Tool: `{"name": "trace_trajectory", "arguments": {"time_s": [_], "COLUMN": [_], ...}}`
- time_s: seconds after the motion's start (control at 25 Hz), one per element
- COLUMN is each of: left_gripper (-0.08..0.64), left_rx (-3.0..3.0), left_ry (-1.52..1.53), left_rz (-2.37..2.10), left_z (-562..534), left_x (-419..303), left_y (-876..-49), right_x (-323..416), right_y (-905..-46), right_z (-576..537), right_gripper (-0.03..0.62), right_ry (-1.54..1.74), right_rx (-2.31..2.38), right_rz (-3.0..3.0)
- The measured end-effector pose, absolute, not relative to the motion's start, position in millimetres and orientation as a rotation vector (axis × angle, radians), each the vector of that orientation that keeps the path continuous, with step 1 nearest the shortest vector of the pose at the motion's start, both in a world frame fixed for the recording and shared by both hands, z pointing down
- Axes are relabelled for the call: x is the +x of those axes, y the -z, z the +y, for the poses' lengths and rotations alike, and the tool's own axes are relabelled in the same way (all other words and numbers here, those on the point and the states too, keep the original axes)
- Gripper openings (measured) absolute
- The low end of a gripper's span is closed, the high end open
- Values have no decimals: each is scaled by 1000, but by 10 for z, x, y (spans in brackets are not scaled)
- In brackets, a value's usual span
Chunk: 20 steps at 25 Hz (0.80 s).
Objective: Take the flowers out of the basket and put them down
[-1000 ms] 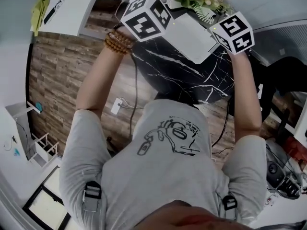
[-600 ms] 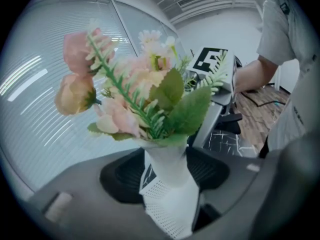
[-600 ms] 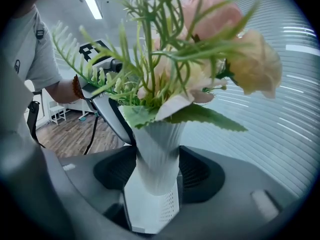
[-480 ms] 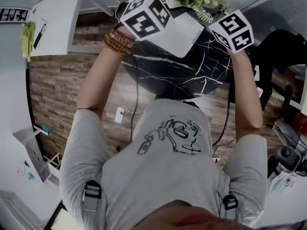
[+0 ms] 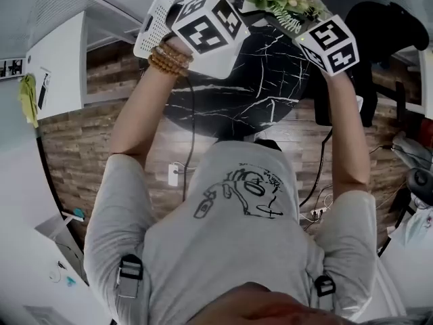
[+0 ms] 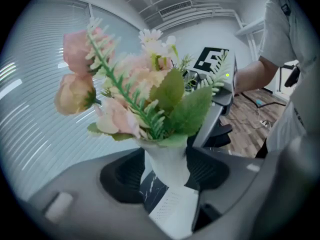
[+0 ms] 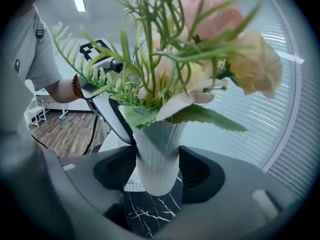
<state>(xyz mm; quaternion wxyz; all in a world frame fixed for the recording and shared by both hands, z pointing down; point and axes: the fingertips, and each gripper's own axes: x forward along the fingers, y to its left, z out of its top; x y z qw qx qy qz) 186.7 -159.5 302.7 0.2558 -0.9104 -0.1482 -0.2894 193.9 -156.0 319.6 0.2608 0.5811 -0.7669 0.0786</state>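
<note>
**Flowers held above the table, both grippers on the vase**

We see the flowers (image 6: pixel 135 94), pink blooms with green fern sprigs, standing in a white ribbed vase (image 7: pixel 157 149). We note two grips on this one vase, taken from opposite sides.

Left gripper (image 6: pixel 166 171): the jaws are clamped on the vase, with one pad pressed against each side of the lower wall.

Right gripper (image 7: pixel 158 176): same condition, with the pads seated against the ribbed wall just above the vase bottom. Each gripper view shows the other gripper beyond the foliage.

Location of the vase: in the air. In the right gripper view we see its bottom hanging free, with the black marble table (image 5: pixel 250 93) below it. In the left gripper view the white perforated basket (image 5: pixel 150 27) shows beneath the vase.

In the head view the basket rests on the far left part of the table, partly hidden under the left cube (image 5: pixel 206 20). The flowers show at the top edge, between that cube and the right cube (image 5: pixel 329 42).

The person's arms are both stretched forward over the table. A bead bracelet (image 5: pixel 166 58) sits on the left wrist. We see wood floor (image 5: pixel 81 134) around the table
</note>
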Motion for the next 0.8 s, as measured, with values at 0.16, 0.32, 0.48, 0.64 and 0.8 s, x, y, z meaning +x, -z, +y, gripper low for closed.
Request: {"name": "trace_trajectory", "arguments": {"time_s": [0.16, 0.32, 0.48, 0.64, 0.8], "left_gripper": [264, 264, 262, 262, 262], "left_rx": [-2452, -2439, -2428, -2419, -2419], "left_ry": [751, 732, 723, 728, 741], "left_rz": [-495, -569, -608, -628, -643], "left_z": [-1209, -897, -677, -556, -482], "left_x": [2147, 2372, 2539, 2621, 2634], "left_y": [-3064, -3110, -3142, -3194, -3260], "right_x": [2219, 2439, 2606, 2683, 2693], "right_y": [-3229, -3272, -3304, -3353, -3420], "right_z": [-1169, -850, -628, -508, -431], "right_gripper": [276, 276, 276, 276, 276], "right_ry": [-246, -280, -297, -310, -328], "right_rx": [1644, 1692, 1721, 1740, 1741], "right_rz": [-2007, -1955, -1933, -1923, -1928]}}
